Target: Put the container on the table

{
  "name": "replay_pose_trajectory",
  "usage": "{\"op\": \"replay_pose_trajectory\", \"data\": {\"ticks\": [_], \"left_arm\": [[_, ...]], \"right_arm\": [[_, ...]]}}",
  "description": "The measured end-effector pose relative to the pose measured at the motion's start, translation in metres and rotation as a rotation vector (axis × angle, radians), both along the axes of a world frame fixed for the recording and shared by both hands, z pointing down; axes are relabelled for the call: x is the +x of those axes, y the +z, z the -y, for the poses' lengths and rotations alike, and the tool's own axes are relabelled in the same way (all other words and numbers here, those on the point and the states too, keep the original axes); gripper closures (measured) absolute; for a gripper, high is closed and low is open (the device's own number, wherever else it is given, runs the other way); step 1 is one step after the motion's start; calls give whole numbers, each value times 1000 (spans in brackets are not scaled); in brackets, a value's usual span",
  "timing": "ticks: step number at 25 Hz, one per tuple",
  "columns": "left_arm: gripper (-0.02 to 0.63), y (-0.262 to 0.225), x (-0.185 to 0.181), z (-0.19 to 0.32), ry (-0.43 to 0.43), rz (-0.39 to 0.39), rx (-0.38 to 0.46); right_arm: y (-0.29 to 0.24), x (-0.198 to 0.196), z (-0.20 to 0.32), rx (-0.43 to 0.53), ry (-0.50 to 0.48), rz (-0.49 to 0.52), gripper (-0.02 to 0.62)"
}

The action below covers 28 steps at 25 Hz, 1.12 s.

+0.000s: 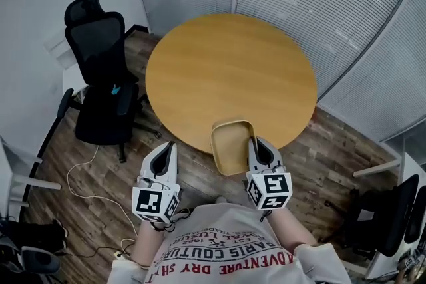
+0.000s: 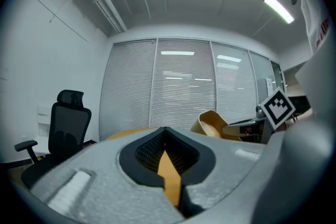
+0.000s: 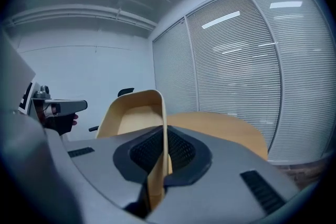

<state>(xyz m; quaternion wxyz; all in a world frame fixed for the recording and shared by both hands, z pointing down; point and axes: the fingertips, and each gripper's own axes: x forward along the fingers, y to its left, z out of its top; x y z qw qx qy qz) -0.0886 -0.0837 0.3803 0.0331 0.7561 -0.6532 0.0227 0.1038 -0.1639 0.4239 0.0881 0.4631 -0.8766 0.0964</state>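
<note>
Grey, with black ribbed pads, the right gripper (image 1: 254, 142) has its jaws clamped on the right side wall of a tan, thin-walled plastic container (image 1: 229, 146), a rounded-rectangular tub with its opening facing up. The rim stands clear above the pads, so the hold is a pinch on one wall only. The container hangs at the near edge of the round wooden table (image 1: 226, 70), partly over the top and partly over the plank floor (image 1: 326, 156); I cannot tell if its base touches the wood.

It looks empty and light, but that wall seems thin enough to flex, and a one-sided pinch may let the tub sag or swing. A grip low on the wall, or a second hold on the left rim, would steady it.

To the left, the left gripper (image 1: 169, 148) has its jaws drawn together on nothing. Far left stands a black office chair (image 1: 100, 76).
</note>
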Motion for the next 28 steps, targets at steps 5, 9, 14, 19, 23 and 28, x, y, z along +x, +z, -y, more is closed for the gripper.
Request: {"op": "replay_pose_trajectory", "data": {"ticks": [5,9,14,19,23,28], "left_arm": [[609,6,10,39,9,7,-30],[609,7,6,76,22,-8,-23],[609,6,-8,138,97,-1,1],[609,9,-30,206,209,-9,-14],[609,11,-51,262,278,-8,-18],[609,27,-73,317,349,-26,-36]], "right_arm": [[10,15,40,-35,19,6,575],[16,15,65,-60,32,5,575],[19,7,110,-52,109,-3,575],[28,-10,160,-87,223,-7,575],[46,-28,201,-148,297,-19,575],[72,-53,240,-215,349,-18,575]]}}
